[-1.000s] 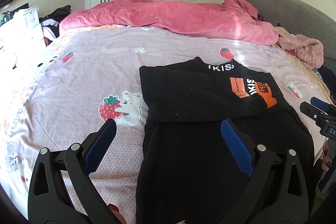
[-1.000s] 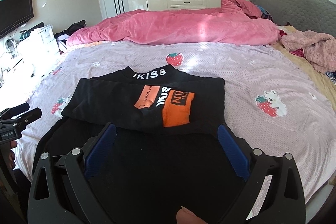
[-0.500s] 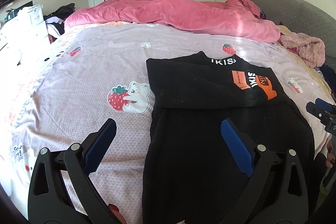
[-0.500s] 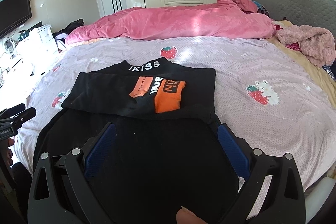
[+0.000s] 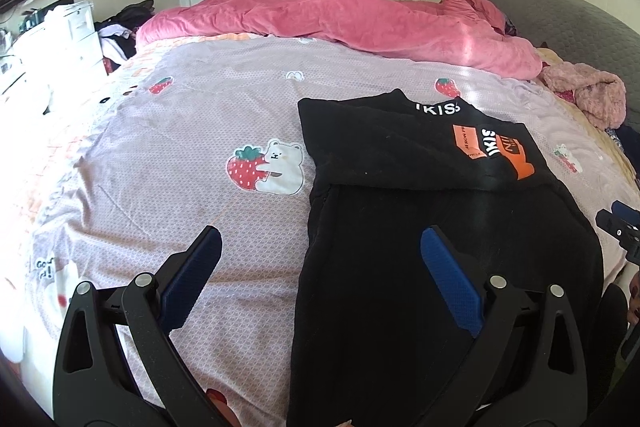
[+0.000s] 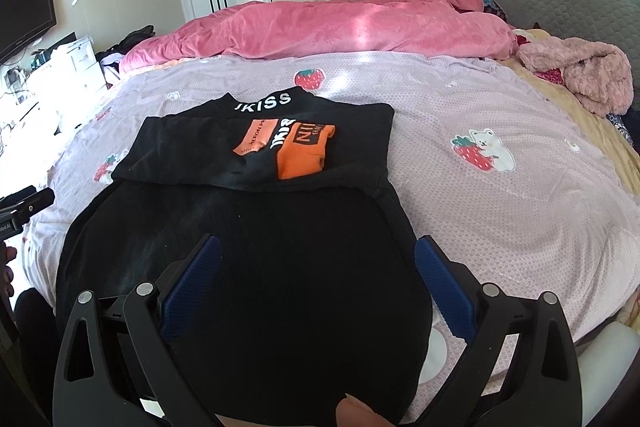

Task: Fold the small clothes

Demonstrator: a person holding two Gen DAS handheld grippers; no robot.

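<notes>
Both the left gripper (image 5: 320, 251) and the right gripper (image 6: 316, 255) have black plastic arms with teardrop cut-outs, silver round screws near the joints, and textured blue pads (image 5: 452, 287) lining their two fingers.

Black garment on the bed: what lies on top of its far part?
Both sleeves lie folded across the black garment, showing an orange patch. The chest underneath is hidden.
</notes>
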